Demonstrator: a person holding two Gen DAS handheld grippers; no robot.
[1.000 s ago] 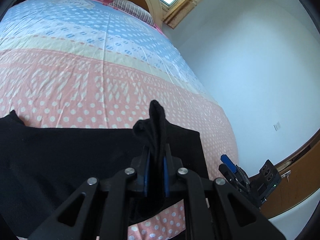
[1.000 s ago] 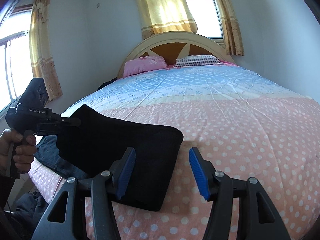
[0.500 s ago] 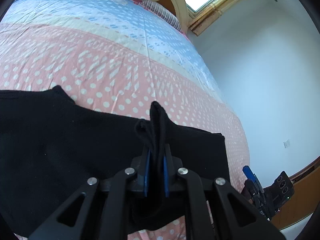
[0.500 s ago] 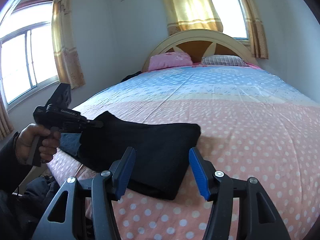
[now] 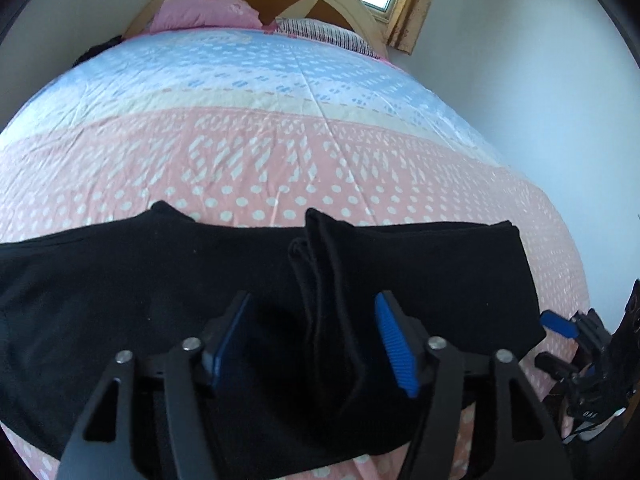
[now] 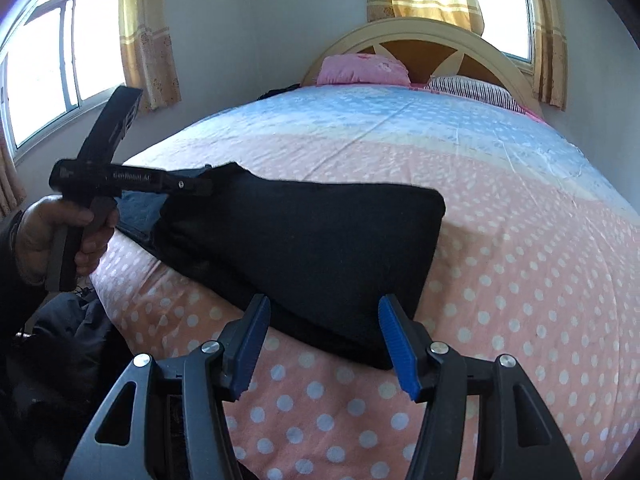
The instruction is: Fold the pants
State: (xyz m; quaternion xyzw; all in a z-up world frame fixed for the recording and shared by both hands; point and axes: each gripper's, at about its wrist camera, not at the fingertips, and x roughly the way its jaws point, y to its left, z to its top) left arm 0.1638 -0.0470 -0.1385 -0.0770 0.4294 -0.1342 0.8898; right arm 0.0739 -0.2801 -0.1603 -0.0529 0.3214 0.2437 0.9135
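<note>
bedroom, dotted pink bed (image 5: pixel 280 152); black pants (image 5: pixel 120 300) folded, lower half of frame near bed edge; left gripper (image 5: pixel 316 344) opening, pinched ridge loose between pads; right gripper (image 6: pixel 324 344) apart, empty; soft, limp, light fabric; grab at folded corners.

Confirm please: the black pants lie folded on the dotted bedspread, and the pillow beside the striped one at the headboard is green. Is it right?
Not quite. The pillow beside the striped one is pink, as the right wrist view shows. The black pants do lie folded on the dotted bedspread.
</note>
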